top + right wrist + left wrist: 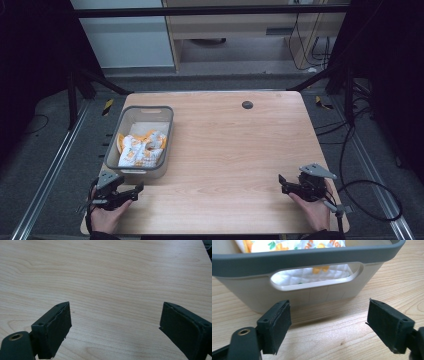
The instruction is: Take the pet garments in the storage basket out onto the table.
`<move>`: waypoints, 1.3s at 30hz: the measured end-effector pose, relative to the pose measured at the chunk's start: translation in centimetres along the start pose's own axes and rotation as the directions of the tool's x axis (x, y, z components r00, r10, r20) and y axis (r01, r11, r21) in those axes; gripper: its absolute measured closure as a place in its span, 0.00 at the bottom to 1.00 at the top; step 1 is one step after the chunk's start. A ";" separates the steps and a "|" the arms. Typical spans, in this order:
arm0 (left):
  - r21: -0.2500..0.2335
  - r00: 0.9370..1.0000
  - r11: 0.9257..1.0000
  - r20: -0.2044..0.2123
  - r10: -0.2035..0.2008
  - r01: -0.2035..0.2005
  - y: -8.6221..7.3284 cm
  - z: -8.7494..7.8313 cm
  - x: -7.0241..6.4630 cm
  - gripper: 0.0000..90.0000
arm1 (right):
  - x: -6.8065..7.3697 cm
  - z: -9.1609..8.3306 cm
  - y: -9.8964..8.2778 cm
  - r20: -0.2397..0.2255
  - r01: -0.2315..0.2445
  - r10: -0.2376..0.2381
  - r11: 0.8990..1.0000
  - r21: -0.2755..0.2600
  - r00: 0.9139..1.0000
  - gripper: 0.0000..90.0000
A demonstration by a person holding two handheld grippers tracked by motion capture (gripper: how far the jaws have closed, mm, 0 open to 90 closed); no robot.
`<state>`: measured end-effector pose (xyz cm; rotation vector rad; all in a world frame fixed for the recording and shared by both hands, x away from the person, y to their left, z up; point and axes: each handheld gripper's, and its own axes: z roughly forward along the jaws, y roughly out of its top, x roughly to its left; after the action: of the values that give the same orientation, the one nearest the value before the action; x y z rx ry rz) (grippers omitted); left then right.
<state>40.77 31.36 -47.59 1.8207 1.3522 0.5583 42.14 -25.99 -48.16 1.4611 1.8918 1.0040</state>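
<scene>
A grey plastic basket (169,134) stands on the left side of the wooden table (235,150), with a white cloth printed in orange (142,149) lying inside it. My left gripper (137,189) rests near the table's front left corner, just in front of the basket, open with nothing between its jaws. In the left gripper view (329,320) the basket's near wall (249,295) and handle slot stand close ahead, the cloth (312,273) showing through the slot. My right gripper (283,183) lies open near the front right edge, over bare wood (115,325).
A small dark round cap (247,104) sits in the tabletop near the far edge. Cables (370,200) trail on the floor to the right of the table. Metal frame rails run along both sides.
</scene>
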 end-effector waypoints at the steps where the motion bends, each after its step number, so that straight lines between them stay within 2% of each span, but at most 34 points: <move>1: 0.000 1.000 1.000 0.000 0.000 0.000 0.0 0.0 0.0 0.21 | 0.0 0.0 0.0 0.000 0.000 0.000 1.000 0.000 1.000 0.11; 7: -0.012 1.000 1.000 0.007 0.001 -0.001 0.2 -0.5 -0.1 0.21 | 0.0 0.0 -0.1 -0.013 -0.014 0.014 1.000 0.008 1.000 0.11; 10: -0.025 1.000 1.000 0.027 -0.015 0.015 0.4 -0.8 -0.1 0.21 | 0.2 0.0 -0.1 -0.020 -0.017 0.017 1.000 0.015 1.000 0.11; 12: -0.029 0.999 0.999 0.026 -0.020 0.021 0.5 -1.0 -0.1 0.21 | 0.2 0.0 -0.1 -0.021 -0.013 0.013 1.000 0.013 1.000 0.11; 14: -0.032 0.999 0.999 0.041 -0.029 0.031 0.6 -1.2 -0.1 0.21 | 0.3 -0.1 -0.1 -0.014 -0.010 0.011 1.000 0.004 1.000 0.12; 17: -0.061 0.998 0.997 0.047 -0.034 0.037 1.1 -2.0 -0.1 0.21 | 0.2 -0.2 -0.1 -0.011 -0.015 0.015 1.000 -0.007 1.000 0.12; 24: -0.091 0.998 0.995 0.057 -0.024 0.029 1.8 -3.0 -0.2 0.21 | -0.1 -0.3 -0.1 0.009 -0.025 0.025 1.000 -0.012 1.000 0.13; 34: -0.129 0.999 0.991 0.050 -0.022 0.028 3.1 -3.9 0.2 0.21 | -0.2 -0.3 -0.1 0.009 -0.023 0.024 0.999 -0.026 1.000 0.14; 39: -0.146 0.999 0.989 0.042 -0.013 0.019 3.9 -4.2 0.0 0.21 | -0.2 -0.2 -0.2 0.008 -0.017 0.017 1.000 -0.014 1.000 0.14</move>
<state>39.98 32.22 -41.97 1.6924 1.2645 0.5927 41.95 -26.22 -48.24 1.4736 1.8658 1.0165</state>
